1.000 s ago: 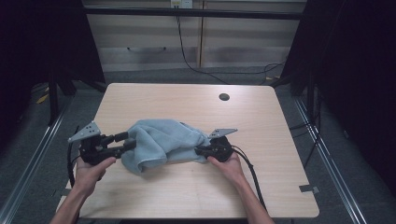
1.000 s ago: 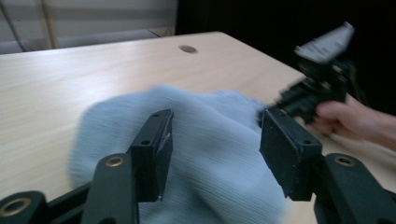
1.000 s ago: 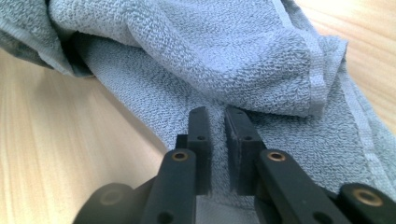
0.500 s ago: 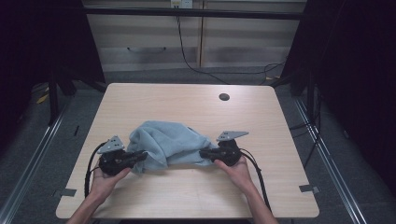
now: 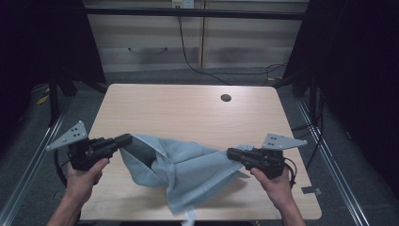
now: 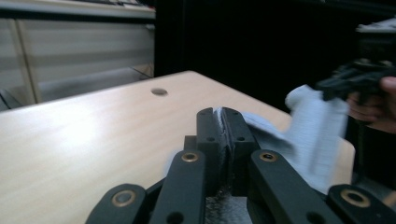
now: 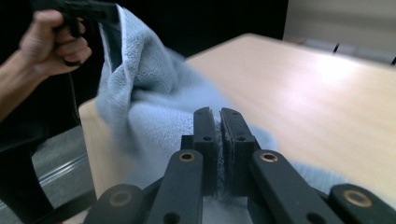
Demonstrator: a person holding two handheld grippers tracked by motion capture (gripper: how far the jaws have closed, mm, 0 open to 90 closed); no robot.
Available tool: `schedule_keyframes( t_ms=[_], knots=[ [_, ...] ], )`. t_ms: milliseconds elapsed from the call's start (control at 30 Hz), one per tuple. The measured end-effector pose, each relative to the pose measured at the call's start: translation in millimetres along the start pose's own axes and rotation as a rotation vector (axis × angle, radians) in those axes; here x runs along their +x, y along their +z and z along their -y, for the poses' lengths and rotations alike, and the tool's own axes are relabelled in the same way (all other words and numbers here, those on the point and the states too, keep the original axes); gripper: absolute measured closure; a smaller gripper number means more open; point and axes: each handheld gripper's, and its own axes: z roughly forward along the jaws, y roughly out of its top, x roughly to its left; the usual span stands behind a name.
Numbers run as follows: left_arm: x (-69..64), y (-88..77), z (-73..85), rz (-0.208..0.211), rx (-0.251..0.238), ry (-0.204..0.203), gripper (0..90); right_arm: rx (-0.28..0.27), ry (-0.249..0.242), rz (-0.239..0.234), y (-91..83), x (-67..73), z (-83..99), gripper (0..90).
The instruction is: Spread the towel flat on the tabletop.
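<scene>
So we've got the light blue towel (image 5: pixel 188 165) pinched at both ends now: the left gripper (image 5: pixel 126 139) has just snapped its fingers closed on the edge at 9 o'clock, and the right gripper (image 5: pixel 231 152) has squeezed tighter on the corner at 3 o'clock. A second ago the towel sat bunched in a heap mid tabletop (image 5: pixel 188 108), and now it's lifted and pulled toward the 6 o'clock edge, sagging between our hands with a tail over the rim. Looks to us like we're stretching it out, probably to spread or fold.
</scene>
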Motion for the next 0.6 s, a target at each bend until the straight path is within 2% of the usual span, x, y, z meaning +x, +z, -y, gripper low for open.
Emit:
schedule_keyframes(
  t_ms=[67,133,200,233,267,300,333,400,467,567,600],
  knots=[
    [9.1,4.8,-6.2,-0.019,-0.012,-0.02,86.8,-0.022,-0.012,0.019,-7.5,-3.1,-10.6,86.2],
    [23.6,16.1,-4.6,-0.066,0.012,-0.049,86.8,-0.051,-0.006,0.037,-8.5,-11.6,-19.9,86.3],
    [44.4,29.5,6.6,-0.133,0.048,-0.097,86.6,-0.069,0.014,0.049,-1.0,-25.2,-25.7,86.3],
    [55.4,36.1,14.6,-0.166,0.083,-0.109,86.4,-0.066,0.023,0.059,5.3,-32.5,-26.7,86.3],
    [74.1,46.8,33.6,-0.206,0.131,-0.147,85.2,-0.053,0.059,0.056,22.2,-47.0,-23.9,86.2],
    [81.1,50.5,42.4,-0.212,0.16,-0.165,83.6,-0.034,0.065,0.065,31.7,-52.7,-20.8,86.2],
    [81.1,50.5,42.4,-0.212,0.16,-0.165,82.3,-0.034,0.065,0.065,31.7,-52.7,-20.8,86.2],
    [87.5,53.3,55.8,-0.253,0.192,-0.179,80.4,0.005,0.089,0.072,50.8,-62.5,-11.6,86.2],
    [87.0,50.6,60.8,-0.253,0.199,-0.18,70.8,0.026,0.114,0.071,66.3,-68.3,-1.5,86.2],
    [73.4,42.6,56.4,-0.238,0.192,-0.123,61.9,0.055,0.142,0.058,82.3,-70.6,12.1,86.1],
    [65.9,41.4,55.4,-0.209,0.189,-0.109,58.4,0.087,0.141,0.067,89.7,-69.2,19.9,84.3]
  ],
)
